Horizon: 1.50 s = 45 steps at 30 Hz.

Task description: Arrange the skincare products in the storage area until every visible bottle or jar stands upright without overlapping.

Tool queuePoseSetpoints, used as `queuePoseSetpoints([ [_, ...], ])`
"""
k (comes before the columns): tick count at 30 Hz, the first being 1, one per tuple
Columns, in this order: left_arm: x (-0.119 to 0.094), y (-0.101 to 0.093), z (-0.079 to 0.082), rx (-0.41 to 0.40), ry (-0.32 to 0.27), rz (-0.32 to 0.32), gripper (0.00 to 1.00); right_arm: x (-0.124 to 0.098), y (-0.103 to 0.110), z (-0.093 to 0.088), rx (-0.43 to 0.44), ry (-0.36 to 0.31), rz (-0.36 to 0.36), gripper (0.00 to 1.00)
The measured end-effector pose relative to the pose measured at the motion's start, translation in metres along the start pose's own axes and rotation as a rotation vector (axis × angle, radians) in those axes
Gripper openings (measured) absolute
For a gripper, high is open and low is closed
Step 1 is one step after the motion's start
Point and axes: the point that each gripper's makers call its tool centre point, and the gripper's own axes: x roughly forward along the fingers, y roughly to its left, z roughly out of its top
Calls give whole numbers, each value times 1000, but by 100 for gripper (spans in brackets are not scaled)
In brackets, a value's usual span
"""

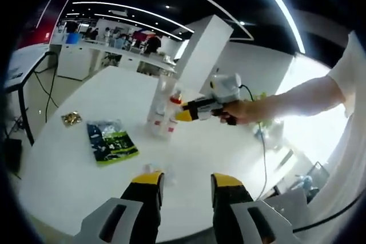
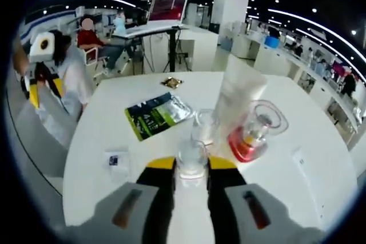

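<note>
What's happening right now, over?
Right gripper shut on clear bottle. Left gripper open, empty. Red-capped jar, white tube crowd close.

On the round white surface (image 2: pixel 97 158), a clear glass jar (image 2: pixel 192 160) is standing nearest the camera in the right gripper view, a clear red-based bottle (image 2: pixel 251 132) lying to its right, a tall white tube (image 2: pixel 237 92) standing behind, a green-and-black foil packet (image 2: pixel 157 114) lying farther left.
</note>
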Motion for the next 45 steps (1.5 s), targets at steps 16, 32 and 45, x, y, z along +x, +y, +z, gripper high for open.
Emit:
queuePoseSetpoints([
  [16, 1, 1, -2, -3, 9, -1, 34, -3, 1, -17, 101, 18, -58, 29],
  [32, 2, 3, -4, -13, 13, 6, 34, 21, 14, -62, 576, 225, -166, 22],
  [45, 2, 3, -4, -16, 8, 5, 33, 23, -1, -59, 545, 241, -200, 17],
])
